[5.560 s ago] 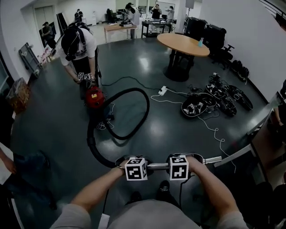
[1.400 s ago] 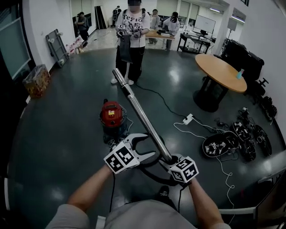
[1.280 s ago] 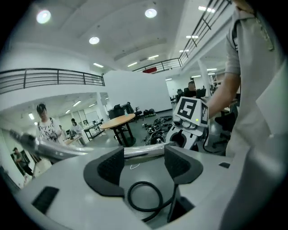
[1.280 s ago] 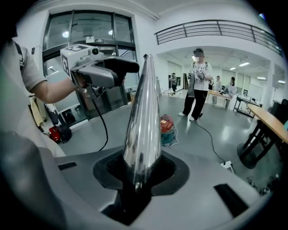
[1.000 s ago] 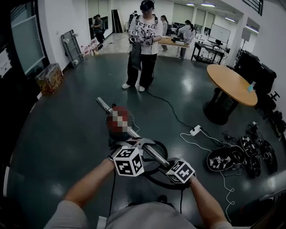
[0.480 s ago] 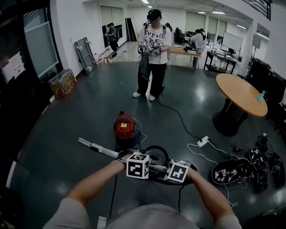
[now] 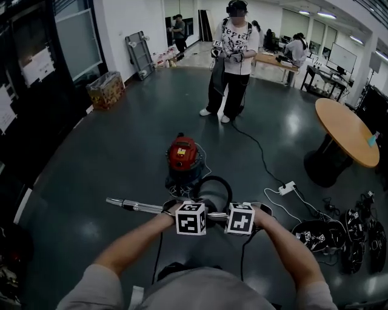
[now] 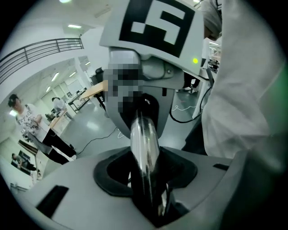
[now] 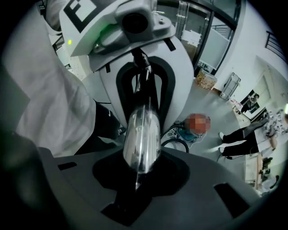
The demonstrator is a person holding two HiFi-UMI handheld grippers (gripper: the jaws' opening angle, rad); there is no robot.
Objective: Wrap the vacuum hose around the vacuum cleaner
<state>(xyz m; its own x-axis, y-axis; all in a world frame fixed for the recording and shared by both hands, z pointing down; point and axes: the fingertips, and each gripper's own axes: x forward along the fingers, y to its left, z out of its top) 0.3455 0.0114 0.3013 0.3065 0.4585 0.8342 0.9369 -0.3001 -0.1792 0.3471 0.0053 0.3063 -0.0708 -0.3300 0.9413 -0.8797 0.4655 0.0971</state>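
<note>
Both grippers clamp the metal wand (image 7: 140,207), which lies level across the lower centre of the head view. The left gripper (image 8: 148,184), whose jaws have just been closing, has it pinched between them, and the right gripper (image 9: 137,179) is clenched on the same wand just to the right. The black hose (image 7: 216,178) curls in a loop just above the grippers in the frame. Above that loop, at frame centre, stands the red vacuum cleaner (image 7: 183,154), apart from both grippers.

Dim head view, ceiling lights (image 7: 325,14) glinting off glossy floor (image 7: 121,157), fisheye-bent edges, gripper views vignetted black, near tube (image 8: 145,148) blurred and glaring.
</note>
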